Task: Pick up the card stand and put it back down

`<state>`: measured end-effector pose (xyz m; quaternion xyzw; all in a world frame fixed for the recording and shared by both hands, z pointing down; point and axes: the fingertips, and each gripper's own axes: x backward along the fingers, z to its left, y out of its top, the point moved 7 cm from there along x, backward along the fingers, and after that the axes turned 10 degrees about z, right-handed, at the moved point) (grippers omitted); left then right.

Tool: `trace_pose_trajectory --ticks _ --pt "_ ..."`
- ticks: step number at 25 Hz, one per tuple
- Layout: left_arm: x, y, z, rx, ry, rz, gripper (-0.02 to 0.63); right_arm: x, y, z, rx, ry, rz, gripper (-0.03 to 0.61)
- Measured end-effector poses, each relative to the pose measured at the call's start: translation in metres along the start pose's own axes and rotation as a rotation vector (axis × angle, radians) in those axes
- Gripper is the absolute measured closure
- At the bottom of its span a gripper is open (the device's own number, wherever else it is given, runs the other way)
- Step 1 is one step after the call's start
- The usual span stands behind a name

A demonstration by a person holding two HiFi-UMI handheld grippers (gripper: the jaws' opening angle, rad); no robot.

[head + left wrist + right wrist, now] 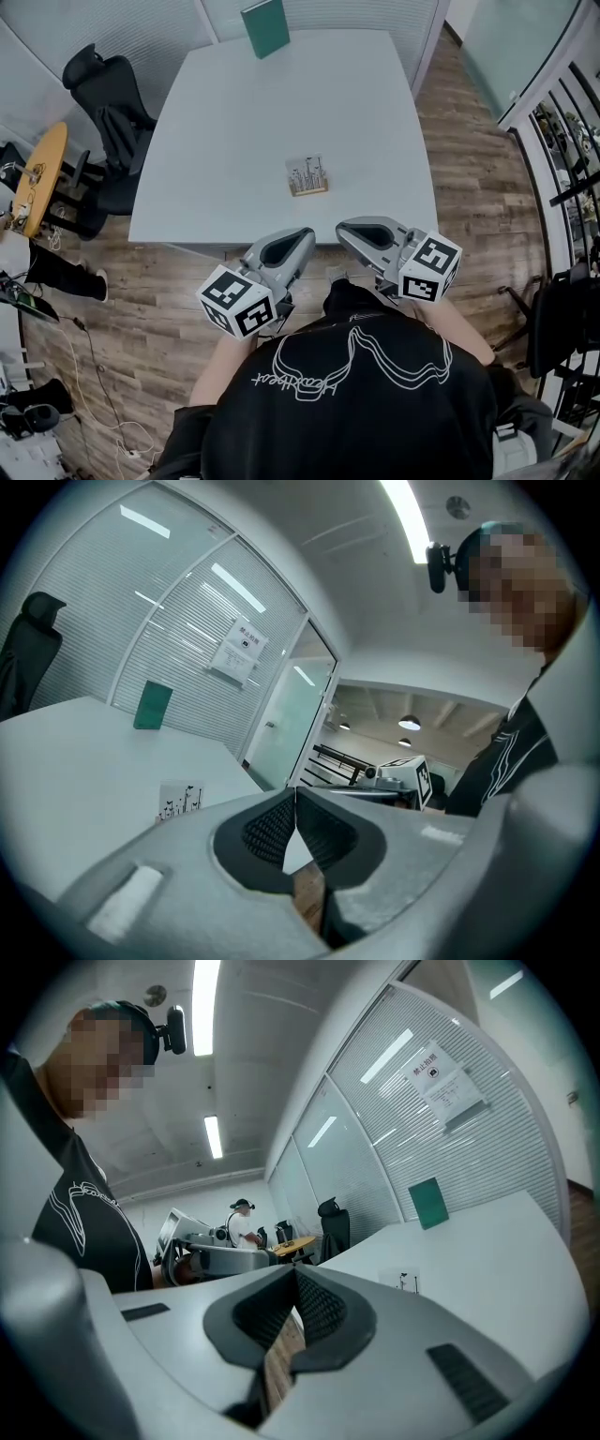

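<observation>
The card stand [307, 176] sits upright on the white table [281, 112], in the lower middle of the tabletop in the head view, near the table's near edge. It is a small white card with dark, tree-like drawings, held in a low wooden base. Nothing touches it.

Both tools hover at the bottom centre of the head view, beyond the table's near edge and over the wood floor [469, 187]. They are well apart from the stand, and their tips point toward the table. The left tool [302, 236] is clenched on nothing. In the left gripper view its ribbed pads [274, 829] meet at the tip, and only floor and table edge show behind them. The right tool [345, 230] is clenched the same way — its jaws are pressed together and empty in the right gripper view, where the stand [403, 1282] shows small on the table to the right of the tips. In the left gripper view the stand [180, 801] shows at lower left of centre, beyond the tool.

A green book [265, 26] stands at the table's far edge, at the top of the head view. A black office chair [108, 103] stands at the upper left beside the table, with a round wooden tabletop [42, 178] at the left edge. The person's black shirt [347, 394] — white line art across it — fills the bottom of the frame.
</observation>
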<state>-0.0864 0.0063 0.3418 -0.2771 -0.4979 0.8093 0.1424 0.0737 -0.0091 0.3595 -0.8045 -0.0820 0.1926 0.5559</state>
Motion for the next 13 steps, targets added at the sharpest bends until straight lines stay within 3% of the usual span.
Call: trace_pose_trajectory --ticks 13 --pt "0.01 -0.004 0.008 0.001 -0.015 0.004 0.598 -0.011 -0.001 0.004 -0.021 -0.031 0.003 0.571"
